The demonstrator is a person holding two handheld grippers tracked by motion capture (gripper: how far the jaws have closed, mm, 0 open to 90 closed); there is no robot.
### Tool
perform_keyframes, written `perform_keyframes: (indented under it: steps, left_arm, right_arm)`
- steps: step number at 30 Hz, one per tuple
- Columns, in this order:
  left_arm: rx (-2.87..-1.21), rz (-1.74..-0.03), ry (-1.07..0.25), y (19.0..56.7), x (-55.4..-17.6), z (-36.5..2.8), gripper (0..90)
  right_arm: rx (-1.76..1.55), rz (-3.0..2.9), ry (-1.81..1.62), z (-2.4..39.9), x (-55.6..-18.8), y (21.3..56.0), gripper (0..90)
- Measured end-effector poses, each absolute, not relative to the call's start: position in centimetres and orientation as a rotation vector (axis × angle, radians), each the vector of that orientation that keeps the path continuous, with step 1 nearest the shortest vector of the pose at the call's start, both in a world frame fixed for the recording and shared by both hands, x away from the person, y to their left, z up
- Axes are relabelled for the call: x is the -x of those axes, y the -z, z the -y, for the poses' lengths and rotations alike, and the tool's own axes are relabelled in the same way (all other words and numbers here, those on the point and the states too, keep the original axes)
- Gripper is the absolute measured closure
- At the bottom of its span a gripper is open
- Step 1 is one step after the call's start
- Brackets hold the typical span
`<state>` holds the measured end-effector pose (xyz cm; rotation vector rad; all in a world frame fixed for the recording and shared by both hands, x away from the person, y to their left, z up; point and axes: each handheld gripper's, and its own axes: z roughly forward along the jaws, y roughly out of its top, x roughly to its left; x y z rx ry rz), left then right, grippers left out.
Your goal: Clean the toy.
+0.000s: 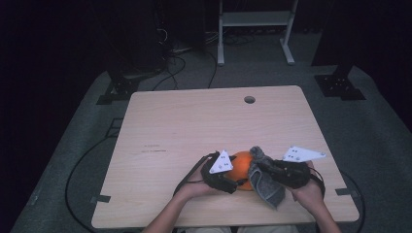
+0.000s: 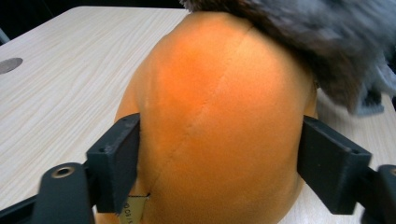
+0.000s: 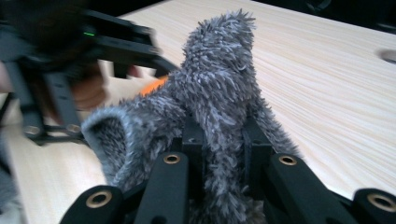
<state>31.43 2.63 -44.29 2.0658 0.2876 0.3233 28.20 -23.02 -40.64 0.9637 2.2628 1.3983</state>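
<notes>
An orange plush ball (image 1: 241,162) rests on the wooden table (image 1: 194,121) near its front edge. My left gripper (image 1: 233,182) holds it from the left. In the left gripper view the two black jaws press into both sides of the orange plush (image 2: 219,93), with its seam between them. A grey fuzzy cloth (image 1: 267,187) drapes over the ball's right side. My right gripper (image 1: 260,167) is shut on this cloth (image 3: 219,70), whose pile bunches up between the jaws. A sliver of the orange plush (image 3: 154,85) shows behind the cloth.
A round cable hole (image 1: 249,99) sits near the table's far edge. Bare tabletop stretches to the back and left. Beyond the table stand a white metal frame (image 1: 255,19) and black stand feet (image 1: 340,85), with cables on the grey floor.
</notes>
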Motion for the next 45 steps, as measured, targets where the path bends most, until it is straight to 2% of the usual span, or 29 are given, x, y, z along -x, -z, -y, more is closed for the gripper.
perform_keyframes:
  steps: [3, 9, 16, 19, 22, 25, 26, 28, 32, 33, 36, 38, 41, 45]
  left_arm:
    - [-2.064, -0.298, -0.327, 44.3, -31.4, -2.7, 24.9]
    - [-2.060, -0.321, -0.319, 44.5, -31.4, -2.9, 28.2]
    - [-2.005, -0.327, -0.331, 44.0, -31.2, -2.6, 31.7]
    - [-2.010, -0.314, -0.403, 43.1, -31.1, -2.9, 32.7]
    - [-2.020, -0.325, -0.517, 41.8, -31.1, -3.4, 33.0]
    - [-2.070, -0.344, -0.592, 41.5, -30.8, -3.4, 33.0]
    - [-2.087, -0.352, -0.587, 41.8, -30.8, -3.3, 32.9]
    - [-2.131, -0.352, -0.487, 42.6, -31.1, -3.3, 30.7]
    - [-2.098, -0.287, -0.310, 42.3, -31.2, -3.9, 24.8]
    - [-2.057, -0.288, -0.297, 41.9, -31.3, -4.2, 24.9]
    - [-1.987, -0.361, -0.376, 41.7, -31.8, -4.6, 21.2]
    - [-1.988, -0.403, -0.371, 42.1, -32.1, -4.4, 21.2]
    - [-1.993, -0.442, -0.318, 43.0, -32.1, -4.0, 28.7]
    - [-2.068, -0.383, -0.294, 43.0, -31.4, -3.2, 32.3]
  right_arm:
    - [-1.012, -2.225, -1.367, 23.9, -27.9, 40.1, 75.4]
    - [-0.861, -2.261, -1.339, 20.8, -27.0, 39.1, 75.0]
    - [-1.051, -2.209, -1.296, 24.5, -28.3, 40.7, 75.3]
    - [-1.045, -2.175, -1.345, 24.7, -28.0, 39.8, 75.5]
    - [-0.958, -2.161, -1.445, 22.9, -27.6, 38.2, 75.5]
    - [-0.905, -2.183, -1.415, 20.7, -27.9, 38.0, 75.3]
    - [-0.918, -2.191, -1.397, 20.2, -28.3, 38.3, 75.3]
    - [-0.955, -2.212, -1.383, 20.4, -29.1, 39.5, 75.4]
    - [-1.023, -2.266, -1.352, 21.7, -29.5, 41.6, 75.3]
    - [-1.024, -2.255, -1.298, 21.9, -29.4, 41.7, 75.4]
    - [-1.056, -2.258, -1.315, 22.8, -29.5, 42.0, 75.4]
    - [-1.050, -2.270, -1.325, 23.0, -29.5, 42.2, 75.2]
    - [-1.075, -2.274, -1.298, 23.3, -29.8, 42.2, 74.7]
    - [-1.092, -2.231, -1.355, 24.0, -29.4, 41.0, 75.1]
